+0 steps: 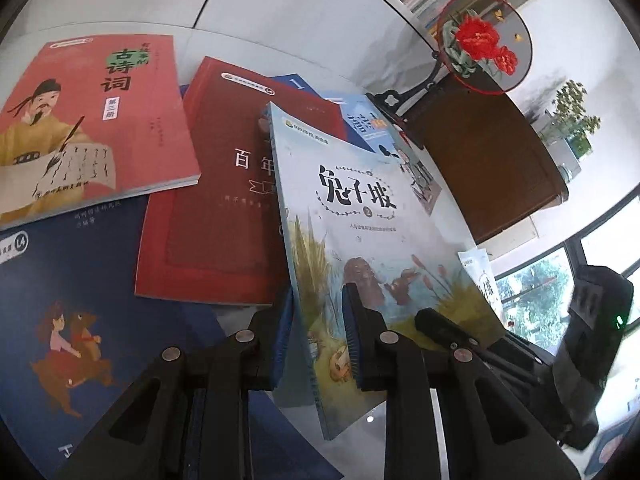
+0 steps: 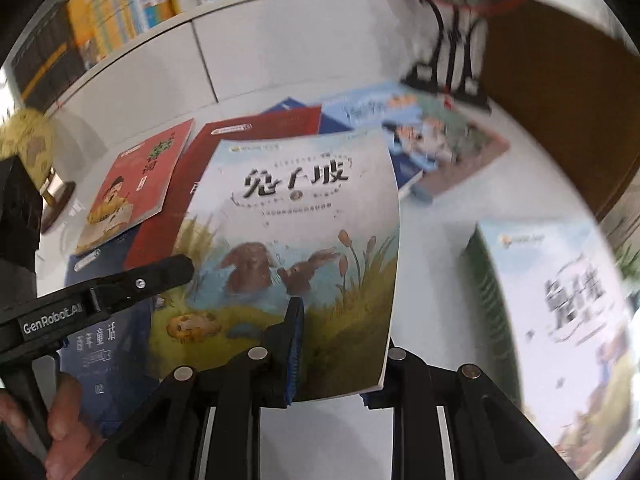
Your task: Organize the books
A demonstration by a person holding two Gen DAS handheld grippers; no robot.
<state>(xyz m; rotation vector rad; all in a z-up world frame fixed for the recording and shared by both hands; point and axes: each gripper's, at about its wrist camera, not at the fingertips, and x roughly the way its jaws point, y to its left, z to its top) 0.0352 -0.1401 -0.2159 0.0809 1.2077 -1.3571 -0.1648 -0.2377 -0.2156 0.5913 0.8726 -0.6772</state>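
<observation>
Left wrist view: left tongs clamped lower edge of rabbit book, book lifted, tilted, long axis running away from tongs toward wooden cabinet. Right wrist view: right tongs straddled same book's near edge, left pad on cover, right pad hidden behind (grip likely, cannot tell). Matching book lay right, nearer right tongs; likely stacking spot. Other books flat on table to left.

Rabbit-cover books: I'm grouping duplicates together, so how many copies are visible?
2. One rabbit-cover book is lifted in the left gripper; a second copy tops the stack at right. More may lie beneath.
</observation>
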